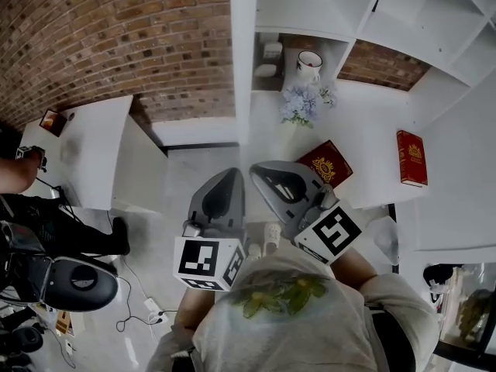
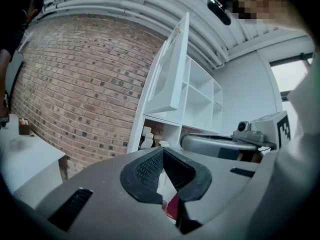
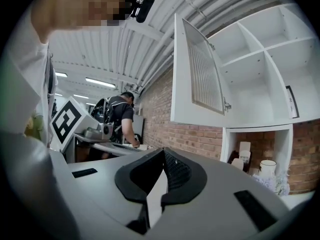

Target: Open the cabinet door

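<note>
Head view alone: I see left gripper (image 1: 230, 178) and right gripper (image 1: 267, 175) from above, side by side against the wearer's chest, noses toward the cabinet (image 1: 387, 22). Two red books (image 1: 328, 163), flowers (image 1: 302, 103) and a mug (image 1: 308, 62) sit on the white counter (image 1: 372, 115).
Right gripper view alone: the door (image 3: 200, 74) shows a ribbed panel in a white frame; a person (image 3: 120, 116) bends at a desk.
Door: swung open, up beside the open shelves; edge-on from the head.
Jaws: I read both pairs closed tip to tip, black ribbed pads, nothing between.
Wall (image 2: 75, 84): rough red brick.
</note>
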Action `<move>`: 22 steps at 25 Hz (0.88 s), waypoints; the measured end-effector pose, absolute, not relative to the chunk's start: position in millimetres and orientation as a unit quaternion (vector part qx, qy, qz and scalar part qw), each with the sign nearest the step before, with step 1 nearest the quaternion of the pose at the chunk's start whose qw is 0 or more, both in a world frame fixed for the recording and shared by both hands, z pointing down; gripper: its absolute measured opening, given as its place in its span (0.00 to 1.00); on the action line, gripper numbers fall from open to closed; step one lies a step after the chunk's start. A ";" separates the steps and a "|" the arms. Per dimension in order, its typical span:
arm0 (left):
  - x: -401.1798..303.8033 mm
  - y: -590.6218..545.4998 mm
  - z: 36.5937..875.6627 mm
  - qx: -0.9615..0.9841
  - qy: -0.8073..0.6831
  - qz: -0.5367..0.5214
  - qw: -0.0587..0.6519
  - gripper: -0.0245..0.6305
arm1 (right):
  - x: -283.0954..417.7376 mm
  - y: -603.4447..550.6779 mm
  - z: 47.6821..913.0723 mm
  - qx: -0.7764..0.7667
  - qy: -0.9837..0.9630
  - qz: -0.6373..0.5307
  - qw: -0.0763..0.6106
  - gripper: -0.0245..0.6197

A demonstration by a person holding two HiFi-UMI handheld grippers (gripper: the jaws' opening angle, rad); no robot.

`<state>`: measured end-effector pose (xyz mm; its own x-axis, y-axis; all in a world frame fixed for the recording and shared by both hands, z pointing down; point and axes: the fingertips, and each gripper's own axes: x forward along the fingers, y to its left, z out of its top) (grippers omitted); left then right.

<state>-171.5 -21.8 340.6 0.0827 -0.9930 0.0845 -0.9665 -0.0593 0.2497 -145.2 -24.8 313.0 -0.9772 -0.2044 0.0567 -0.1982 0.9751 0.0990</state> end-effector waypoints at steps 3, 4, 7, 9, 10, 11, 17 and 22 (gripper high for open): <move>-164.8 -23.6 342.8 0.735 -0.665 -0.052 0.125 0.05 | -142.3 -21.9 317.6 0.104 -0.992 -0.049 0.044 0.07; -162.7 -24.1 343.1 0.738 -0.661 -0.053 0.126 0.05 | -141.4 -21.1 318.9 0.105 -0.992 -0.049 0.046 0.07; -157.4 -25.7 342.7 0.743 -0.654 -0.055 0.128 0.05 | -139.9 -18.2 321.5 0.111 -0.992 -0.036 0.051 0.07; -155.4 -26.3 342.4 0.744 -0.654 -0.056 0.129 0.05 | -138.9 -16.7 322.1 0.116 -0.991 -0.031 0.051 0.07; -154.6 -26.5 342.6 0.744 -0.653 -0.056 0.129 0.05 | -138.0 -16.3 322.8 0.118 -0.991 -0.029 0.052 0.07; -153.8 -26.8 343.0 0.744 -0.653 -0.056 0.130 0.05 | -137.0 -16.1 323.5 0.118 -0.991 -0.028 0.053 0.07; -148.5 -28.4 346.3 0.747 -0.650 -0.052 0.135 0.05 | -131.9 -17.6 326.6 0.121 -0.991 -0.021 0.053 0.07; -145.9 -29.2 348.2 0.744 -0.651 -0.050 0.138 0.05 | -128.9 -18.8 328.3 0.120 -0.991 -0.019 0.052 0.07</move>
<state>-145.9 -29.2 348.2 0.1466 -0.9835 0.1057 -0.9559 -0.1134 0.2709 -128.9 -18.8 328.3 -0.9657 -0.2404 0.0980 -0.2365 0.9703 0.0500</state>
